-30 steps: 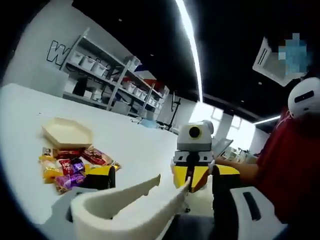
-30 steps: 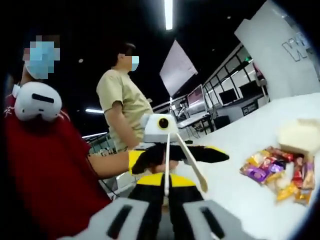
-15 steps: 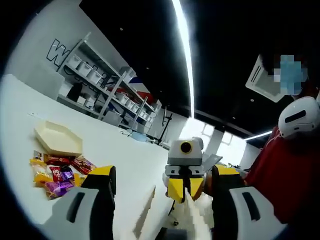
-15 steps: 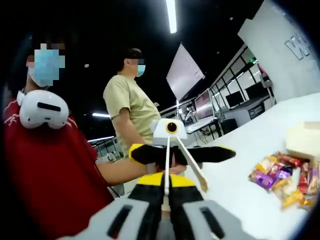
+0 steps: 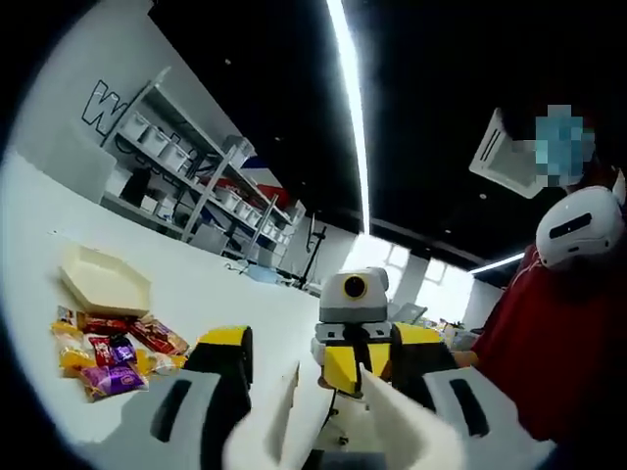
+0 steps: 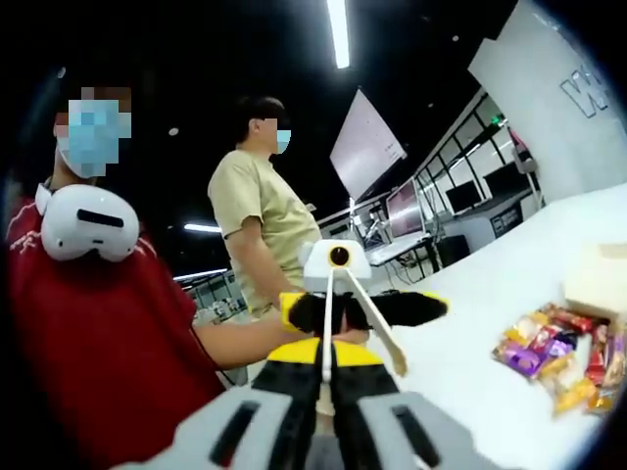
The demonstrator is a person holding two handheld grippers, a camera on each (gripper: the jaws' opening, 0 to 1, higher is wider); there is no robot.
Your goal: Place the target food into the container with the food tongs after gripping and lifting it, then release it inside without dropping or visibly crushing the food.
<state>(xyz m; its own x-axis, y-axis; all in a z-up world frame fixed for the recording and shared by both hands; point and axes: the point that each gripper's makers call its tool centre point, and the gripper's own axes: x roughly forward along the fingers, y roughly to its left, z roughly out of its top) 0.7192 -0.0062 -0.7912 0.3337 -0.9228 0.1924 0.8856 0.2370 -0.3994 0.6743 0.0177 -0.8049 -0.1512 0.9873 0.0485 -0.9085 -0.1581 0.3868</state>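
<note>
Left hand-held gripper (image 5: pixel 328 431): You hold the white food tongs (image 5: pixel 392 426) with it, and they poke up between its jaws. The jaws sit close around the tongs, so it looks clamped on them. The tong arms are spread apart and hold nothing.

Right hand-held gripper (image 6: pixel 323 411): Its jaws look pressed tight together on the thin end of the tongs, which point away toward your other hand.

Food: The pile of wrapped snacks (image 5: pixel 113 343) lies on the white counter (image 5: pixel 196 284), well apart from the tongs. No snack is picked up yet.

Container: The pale six-sided tray (image 5: pixel 103 282) sits just behind the snacks on the counter. It looks like nothing is in it.

Slip risk: Both your hands pull on one pair of tongs. If one lets go too soon, the tongs could tip or fall.

Squash risk: The wrappers look shiny and slick. Squeeze too softly and the snack may slide out on the way up. Squeeze too hard and you may crush it.

Pile risk: The snacks touch each other. The tongs may grab two, or push the pile around.

People: A person in a tan shirt (image 6: pixel 260 211) stands near, so swing slowly.
</note>
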